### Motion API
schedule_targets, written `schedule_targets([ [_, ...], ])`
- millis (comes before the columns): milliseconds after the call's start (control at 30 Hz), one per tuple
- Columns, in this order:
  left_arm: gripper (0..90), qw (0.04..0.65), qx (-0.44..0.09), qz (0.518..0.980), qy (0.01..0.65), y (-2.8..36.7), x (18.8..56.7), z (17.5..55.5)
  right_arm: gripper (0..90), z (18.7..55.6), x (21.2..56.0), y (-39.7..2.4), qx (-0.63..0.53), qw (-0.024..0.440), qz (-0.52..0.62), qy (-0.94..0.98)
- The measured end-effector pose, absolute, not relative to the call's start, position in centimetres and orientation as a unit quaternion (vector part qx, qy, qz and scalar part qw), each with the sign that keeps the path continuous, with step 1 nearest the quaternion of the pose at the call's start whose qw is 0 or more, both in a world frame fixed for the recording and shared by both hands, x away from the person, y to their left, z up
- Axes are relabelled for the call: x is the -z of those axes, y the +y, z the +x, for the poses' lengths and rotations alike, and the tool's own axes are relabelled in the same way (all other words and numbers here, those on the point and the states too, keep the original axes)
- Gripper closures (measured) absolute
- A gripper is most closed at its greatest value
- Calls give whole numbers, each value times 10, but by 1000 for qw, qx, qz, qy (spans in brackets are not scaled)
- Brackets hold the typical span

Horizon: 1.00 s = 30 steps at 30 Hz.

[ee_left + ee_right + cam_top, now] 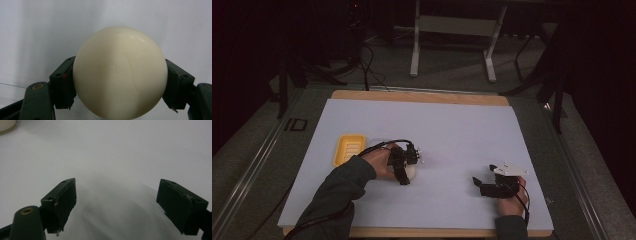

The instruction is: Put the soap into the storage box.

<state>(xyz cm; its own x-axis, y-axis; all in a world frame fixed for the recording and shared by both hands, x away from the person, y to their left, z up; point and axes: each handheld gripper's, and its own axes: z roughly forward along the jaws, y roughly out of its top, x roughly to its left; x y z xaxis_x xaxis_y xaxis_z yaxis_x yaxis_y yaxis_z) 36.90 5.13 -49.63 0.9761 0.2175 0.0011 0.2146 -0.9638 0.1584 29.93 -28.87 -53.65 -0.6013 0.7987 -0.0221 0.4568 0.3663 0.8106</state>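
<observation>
A smooth cream-white ball (120, 72) sits between the two black jaws of my left gripper (120, 87), which press on its left and right sides. From above, the left gripper (408, 167) rests on the white sheet at centre-left, with the cream ball (411, 173) partly hidden under it and the hand. My right gripper (478, 184) lies low at the right front of the sheet, its jaws wide apart. In the right gripper view the right gripper (116, 205) holds nothing, and the white sheet shows between its jaws.
A yellow rectangular tray (348, 148) lies on the sheet just left of the left hand. The white sheet (452, 125) covers a wooden table (422, 96). A sliver of a cream object (6, 125) sits at the top-left corner of the right gripper view. White table legs (414, 50) stand beyond.
</observation>
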Motion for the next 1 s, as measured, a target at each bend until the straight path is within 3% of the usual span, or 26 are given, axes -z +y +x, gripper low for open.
schedule_targets([
  [1000,257,103,-20,986,129,67,475,375,162,299,537,-289,-403,213,393,799],
])
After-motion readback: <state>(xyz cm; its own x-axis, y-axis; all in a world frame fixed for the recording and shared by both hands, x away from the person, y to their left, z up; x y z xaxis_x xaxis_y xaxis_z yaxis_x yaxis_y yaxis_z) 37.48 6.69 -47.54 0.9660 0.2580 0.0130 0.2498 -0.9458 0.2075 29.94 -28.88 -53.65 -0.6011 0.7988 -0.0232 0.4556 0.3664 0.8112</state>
